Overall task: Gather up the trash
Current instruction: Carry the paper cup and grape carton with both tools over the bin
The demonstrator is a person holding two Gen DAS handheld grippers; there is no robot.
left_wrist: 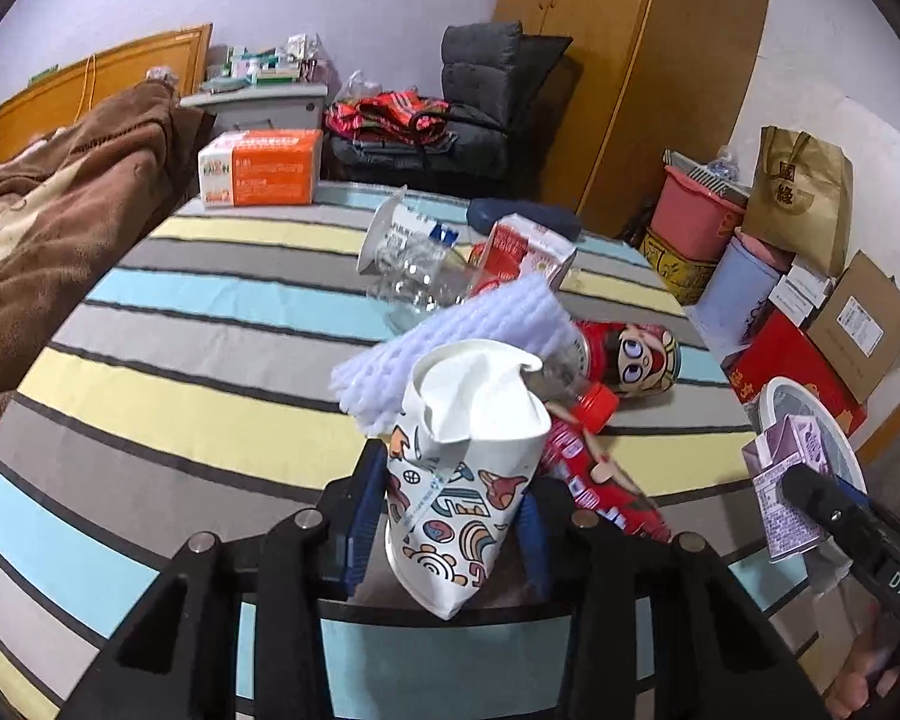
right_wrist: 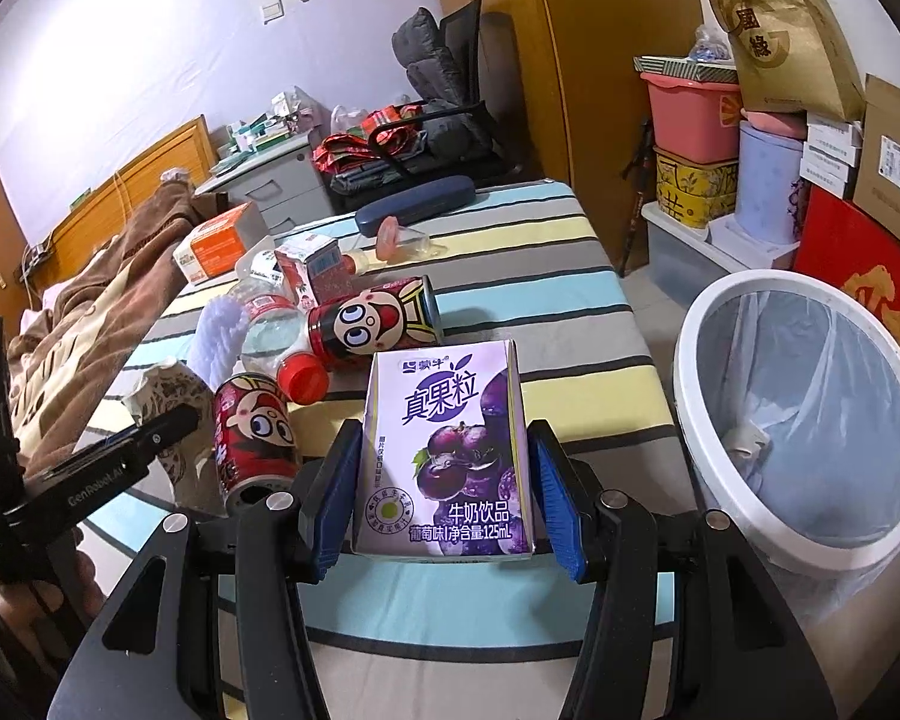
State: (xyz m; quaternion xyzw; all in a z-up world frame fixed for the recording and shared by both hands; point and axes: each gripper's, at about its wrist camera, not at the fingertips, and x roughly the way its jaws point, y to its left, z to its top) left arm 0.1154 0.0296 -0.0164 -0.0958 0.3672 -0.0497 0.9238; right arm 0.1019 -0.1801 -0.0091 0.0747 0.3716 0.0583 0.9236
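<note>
My left gripper is shut on a crumpled patterned paper cup, held above the striped bed. My right gripper is shut on a purple grape milk carton, also seen in the left wrist view. A white trash bin with a clear liner stands right of the bed. On the bed lie two red cartoon cans, a clear bottle with a red cap, a red and white carton and a white foam net.
An orange and white box and a dark glasses case lie at the bed's far end. A brown blanket covers the left side. Stacked boxes, a pink tub and a paper bag stand behind the bin.
</note>
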